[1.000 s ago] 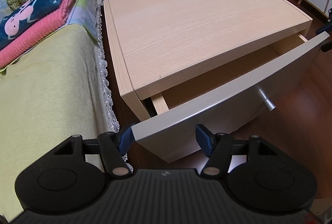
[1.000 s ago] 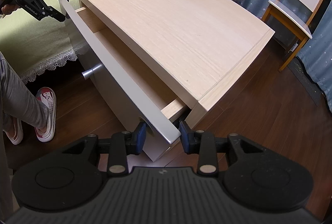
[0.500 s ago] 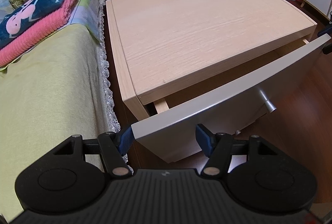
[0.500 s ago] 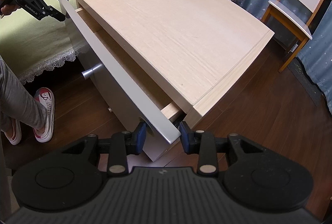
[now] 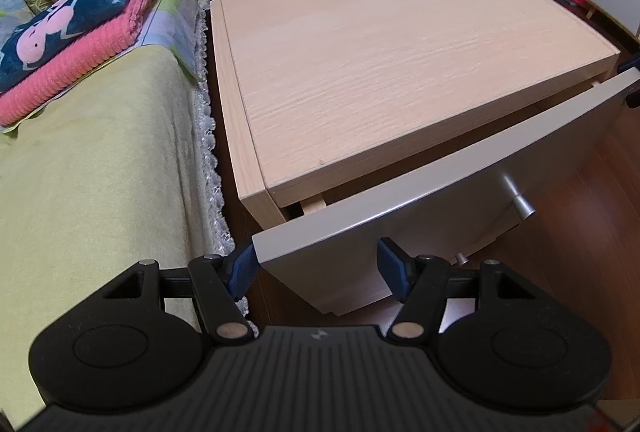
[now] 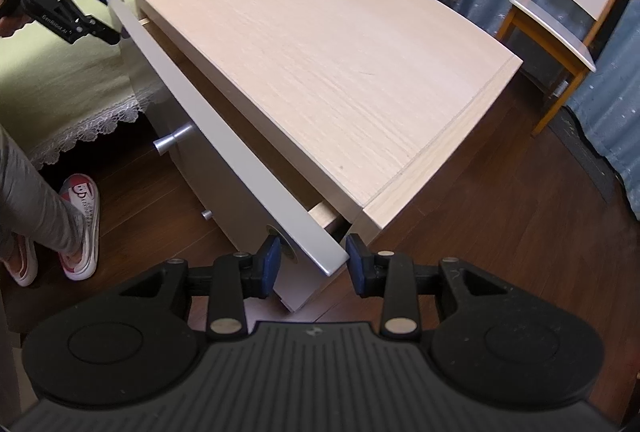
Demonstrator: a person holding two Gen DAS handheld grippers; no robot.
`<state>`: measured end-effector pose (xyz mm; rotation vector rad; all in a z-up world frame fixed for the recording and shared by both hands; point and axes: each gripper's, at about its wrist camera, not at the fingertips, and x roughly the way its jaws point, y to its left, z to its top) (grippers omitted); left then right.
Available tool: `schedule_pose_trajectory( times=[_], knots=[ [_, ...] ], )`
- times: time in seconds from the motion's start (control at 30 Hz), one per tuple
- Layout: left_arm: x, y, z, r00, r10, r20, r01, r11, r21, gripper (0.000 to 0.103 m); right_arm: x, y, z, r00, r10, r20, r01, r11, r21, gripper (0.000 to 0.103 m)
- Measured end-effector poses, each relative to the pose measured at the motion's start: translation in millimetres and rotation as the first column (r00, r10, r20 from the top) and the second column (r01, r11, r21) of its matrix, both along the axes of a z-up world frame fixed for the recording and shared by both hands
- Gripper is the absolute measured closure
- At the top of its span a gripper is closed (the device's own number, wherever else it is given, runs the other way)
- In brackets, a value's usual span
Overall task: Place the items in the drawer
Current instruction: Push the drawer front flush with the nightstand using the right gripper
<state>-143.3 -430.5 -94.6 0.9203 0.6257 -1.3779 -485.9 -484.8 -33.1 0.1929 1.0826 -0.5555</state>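
Claws, left [image 5: 318, 268] and right [image 6: 312, 264], each spread astride one end of the drawer front [image 5: 440, 188], neither pinching it. Drawer gap below the cabinet top [image 5: 400, 52] has narrowed over the last second; contents are hidden, so this likely is closing after stowing.

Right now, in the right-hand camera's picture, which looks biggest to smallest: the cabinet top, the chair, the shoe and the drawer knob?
1. Cabinet top, by far the largest.
2. Chair.
3. Shoe.
4. Drawer knob, smallest.
The chair stands farther off, so it looks smaller than it is.
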Motion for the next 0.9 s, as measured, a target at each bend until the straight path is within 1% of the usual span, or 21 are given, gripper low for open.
schedule_pose_trajectory(
  times=[0.1, 0.17, 0.2, 0.27, 0.33, 0.37, 0.4, 0.43, 0.53, 0.63, 0.73, 0.9],
  knots=[
    [-4, 9, -1, 1.000, 0.031, -0.003, -0.031, 1.000, 0.005, 0.039, -3, 10, 4, 0.998, -0.065, 0.016, 0.066, 0.996, -0.053, 0.073],
    [-6, 18, 0, 0.997, 0.065, -0.035, -0.065, 0.998, 0.007, 0.039, -10, 19, 11, 0.987, -0.153, 0.053, 0.158, 0.983, -0.091, 0.071],
    [-8, 22, 0, 0.995, 0.082, -0.059, -0.082, 0.997, 0.015, 0.039, -13, 25, 14, 0.975, -0.208, 0.078, 0.215, 0.971, -0.102, 0.071],
    [-15, 28, -1, 0.989, 0.106, -0.101, -0.104, 0.994, 0.024, 0.039, -19, 37, 20, 0.939, -0.317, 0.135, 0.331, 0.938, -0.100, 0.071],
    [-26, 29, -3, 0.983, 0.126, -0.130, -0.122, 0.992, 0.037, 0.039, -18, 51, 19, 0.890, -0.414, 0.191, 0.431, 0.901, -0.054, 0.071],
    [-33, 26, -6, 0.980, 0.140, -0.139, -0.134, 0.990, 0.049, 0.039, -13, 55, 15, 0.866, -0.454, 0.208, 0.467, 0.884, -0.014, 0.071],
    [-39, 23, -8, 0.977, 0.153, -0.147, -0.146, 0.987, 0.061, 0.039, -6, 58, 10, 0.850, -0.481, 0.215, 0.489, 0.872, 0.017, 0.071],
    [-45, 19, -10, 0.974, 0.166, -0.155, -0.157, 0.985, 0.072, 0.039, 2, 59, 3, 0.840, -0.499, 0.212, 0.503, 0.863, 0.040, 0.072],
    [-59, 6, -17, 0.962, 0.205, -0.182, -0.189, 0.977, 0.099, 0.040, 28, 61, -13, 0.812, -0.547, 0.203, 0.538, 0.837, 0.105, 0.084],
    [-65, 0, -20, 0.954, 0.233, -0.187, -0.218, 0.971, 0.099, 0.040, 46, 58, -24, 0.801, -0.565, 0.196, 0.551, 0.825, 0.125, 0.084],
    [-70, -5, -23, 0.947, 0.258, -0.189, -0.244, 0.965, 0.097, 0.040, 57, 56, -30, 0.792, -0.580, 0.193, 0.568, 0.815, 0.116, 0.084],
    [-73, -12, -27, 0.936, 0.298, -0.187, -0.284, 0.954, 0.096, 0.040, 62, 46, -43, 0.758, -0.620, 0.202, 0.610, 0.784, 0.116, 0.085]
  ],
)
